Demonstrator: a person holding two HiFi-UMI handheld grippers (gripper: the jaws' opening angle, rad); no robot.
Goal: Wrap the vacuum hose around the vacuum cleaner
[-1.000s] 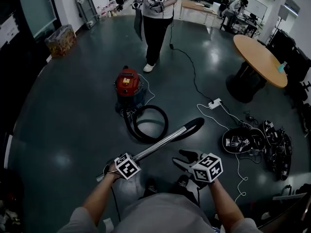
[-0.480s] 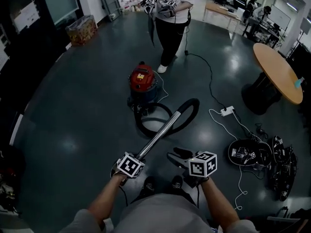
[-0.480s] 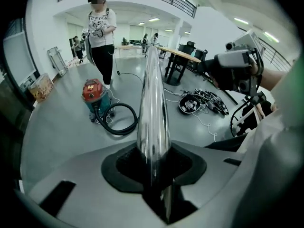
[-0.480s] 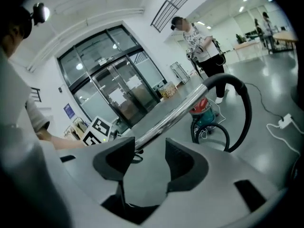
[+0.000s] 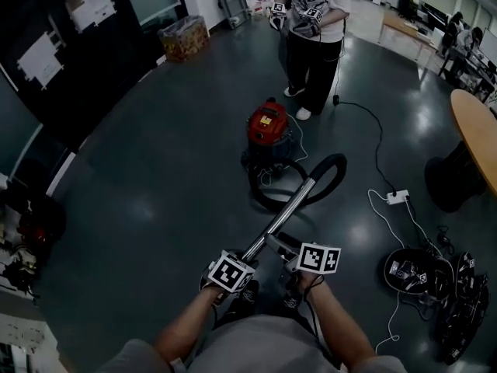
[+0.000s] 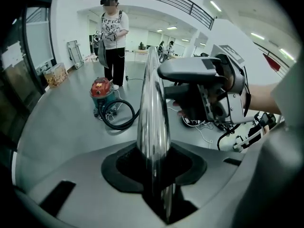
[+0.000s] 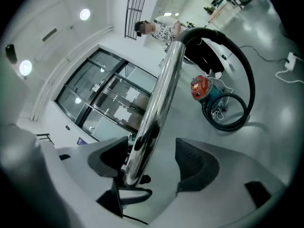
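Right now the left gripper [image 6: 154, 167] is clamped on the low end of the metal tube [image 5: 289, 214], jaws partway closed round it. The right gripper [image 7: 151, 161] has just been opening: the tube stands between its jaws, against one pad, the other pad clear. The tube slants up to the black hose [image 5: 335, 169], which loops on the floor [image 5: 155, 177] just in front of the red vacuum cleaner [image 5: 268, 129]. Plenty of bare floor on the left. On the right lie a power strip [image 5: 397, 197] with its cable, and the round bench [image 5: 475, 134] edge. A person [image 5: 314, 29] stands just behind the vacuum cleaner.
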